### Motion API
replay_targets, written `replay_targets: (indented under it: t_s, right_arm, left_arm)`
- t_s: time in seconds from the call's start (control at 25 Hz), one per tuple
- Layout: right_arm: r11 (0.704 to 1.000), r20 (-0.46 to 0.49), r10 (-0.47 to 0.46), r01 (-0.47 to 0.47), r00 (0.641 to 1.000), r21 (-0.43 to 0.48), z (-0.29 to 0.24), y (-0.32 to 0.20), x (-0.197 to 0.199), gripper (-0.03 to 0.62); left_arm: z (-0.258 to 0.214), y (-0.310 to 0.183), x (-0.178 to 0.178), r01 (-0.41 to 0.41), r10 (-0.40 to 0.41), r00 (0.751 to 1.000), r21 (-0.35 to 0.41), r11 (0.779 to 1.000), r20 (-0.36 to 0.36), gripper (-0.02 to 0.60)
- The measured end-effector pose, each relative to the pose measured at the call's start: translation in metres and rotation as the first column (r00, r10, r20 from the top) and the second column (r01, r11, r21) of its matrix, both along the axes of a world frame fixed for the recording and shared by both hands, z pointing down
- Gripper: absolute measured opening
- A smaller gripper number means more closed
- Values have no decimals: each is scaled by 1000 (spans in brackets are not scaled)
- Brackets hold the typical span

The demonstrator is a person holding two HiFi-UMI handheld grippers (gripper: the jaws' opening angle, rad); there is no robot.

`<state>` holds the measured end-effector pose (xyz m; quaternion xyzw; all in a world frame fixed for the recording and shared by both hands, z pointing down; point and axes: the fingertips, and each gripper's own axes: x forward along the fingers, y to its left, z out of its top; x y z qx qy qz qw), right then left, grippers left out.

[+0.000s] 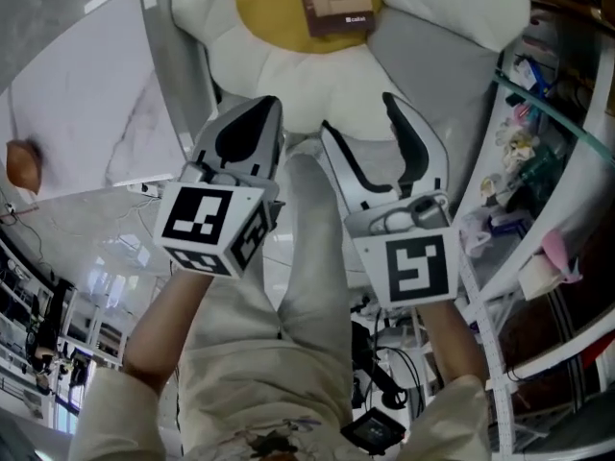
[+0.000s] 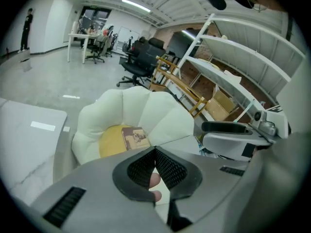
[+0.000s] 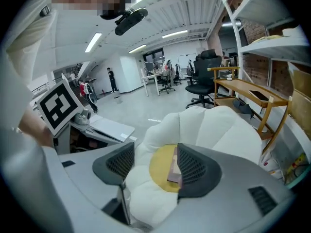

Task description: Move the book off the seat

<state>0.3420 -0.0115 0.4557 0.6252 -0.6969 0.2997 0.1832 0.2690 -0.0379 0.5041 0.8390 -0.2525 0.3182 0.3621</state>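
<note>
A small brown book (image 1: pixel 336 3) lies on the yellow centre of a white flower-shaped seat cushion (image 1: pixel 288 75), ahead of both grippers. My left gripper (image 1: pixel 258 109) is shut with nothing between its jaws, and it hovers short of the cushion's near edge. My right gripper (image 1: pixel 357 113) stands open and empty beside it. In the left gripper view the book (image 2: pixel 135 137) shows just beyond the closed jaws of the left gripper (image 2: pixel 155 152). In the right gripper view the book (image 3: pixel 174 171) lies on the seat (image 3: pixel 214 130) between the spread jaws of the right gripper (image 3: pixel 155 164), still apart from them.
A white marble-topped table (image 1: pixel 86 94) stands left of the seat, with a brown object (image 1: pixel 21 161) at its edge. Cluttered white shelves (image 1: pixel 548 161) run along the right. Wooden racks (image 2: pixel 180 86) and office chairs (image 2: pixel 138 62) stand behind the seat.
</note>
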Motion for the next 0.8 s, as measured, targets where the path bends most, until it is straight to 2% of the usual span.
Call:
replay_targets:
  t_s: [0.12, 0.28, 0.56, 0.68, 0.8]
  right_arm:
    - [999, -21, -38, 38, 999, 1, 22, -8, -1, 261]
    - [997, -33, -72, 71, 997, -22, 52, -8, 1, 261]
    - [992, -80, -124, 122, 989, -21, 91, -17, 4, 261]
    - [988, -112, -156, 153, 981, -38, 109, -20, 7, 261]
    - [984, -124, -176, 172, 977, -46, 131, -24, 10, 261]
  left_arm:
    - [24, -1, 0, 25, -26, 1000, -45, 999, -14, 11]
    - [51, 5, 5, 53, -62, 996, -122, 991, -70, 11]
    - [94, -1, 6, 108, -144, 978, -231, 967, -147, 11]
    - [115, 0, 11, 114, -172, 969, -296, 948, -180, 12]
    - [140, 4, 18, 110, -203, 955, -379, 919, -215, 12]
